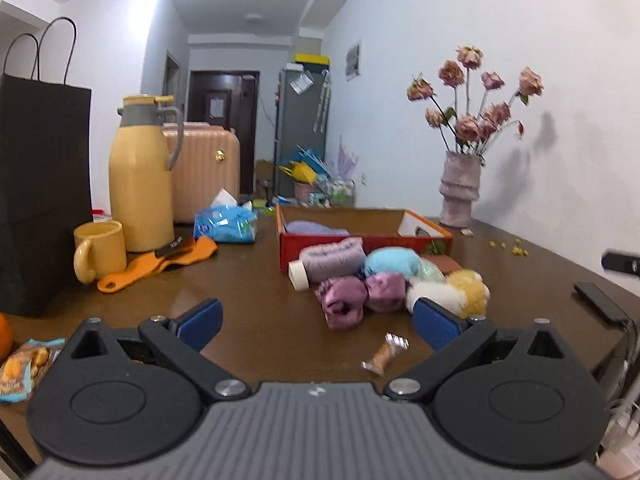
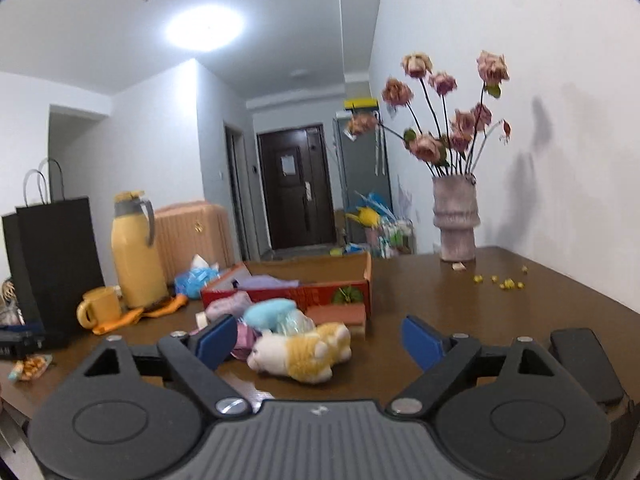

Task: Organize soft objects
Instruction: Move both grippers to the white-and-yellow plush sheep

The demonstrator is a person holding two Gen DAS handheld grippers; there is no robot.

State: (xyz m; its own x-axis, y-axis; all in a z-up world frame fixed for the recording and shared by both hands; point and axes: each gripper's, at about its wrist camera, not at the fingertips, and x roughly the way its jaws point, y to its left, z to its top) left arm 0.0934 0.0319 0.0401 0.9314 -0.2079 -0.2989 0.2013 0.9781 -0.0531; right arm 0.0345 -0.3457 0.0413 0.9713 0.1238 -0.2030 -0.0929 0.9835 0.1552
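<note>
Wooden table (image 1: 248, 292) seen along two hand-held grippers, both spread wide and carrying nothing. Left gripper (image 1: 318, 322): blue pads apart, only bare tabletop and a small wrapped candy (image 1: 385, 354) between them. Right gripper (image 2: 320, 340): pads likewise apart, the plush toy (image 2: 304, 354) lying in the gap but not pressed by either pad. Soft items heaped at the near wall of the red cardboard box (image 1: 362, 236) (open top, one lilac cloth already inside): a lilac rolled cloth (image 1: 330, 260), a light-blue plush (image 1: 390, 262), two mauve satin bundles (image 1: 360, 298), and the white-and-yellow plush toy at the near right end of the heap. Relation governing the coming move, as judged: heap ahead of both tools and between them and the box, so that any piece travels forward and over the near wall. From the left gripper, heap ahead and to the right, mauve bundles nearest; from the right gripper, plush toy straight ahead and slightly left, closest of all, hence right hand the better placed for it. Long axis of the plush toy roughly crosswise to the right gripper's line, white snout toward the left of that view, yellow body trailing right and away. Lilac roll also crosswise, its white end cap toward the left. Yellow thermos (image 1: 140, 176), yellow mug (image 1: 98, 250), black paper bag (image 1: 40, 196) and vase of dried roses (image 1: 460, 192) well apart from the heap.
</note>
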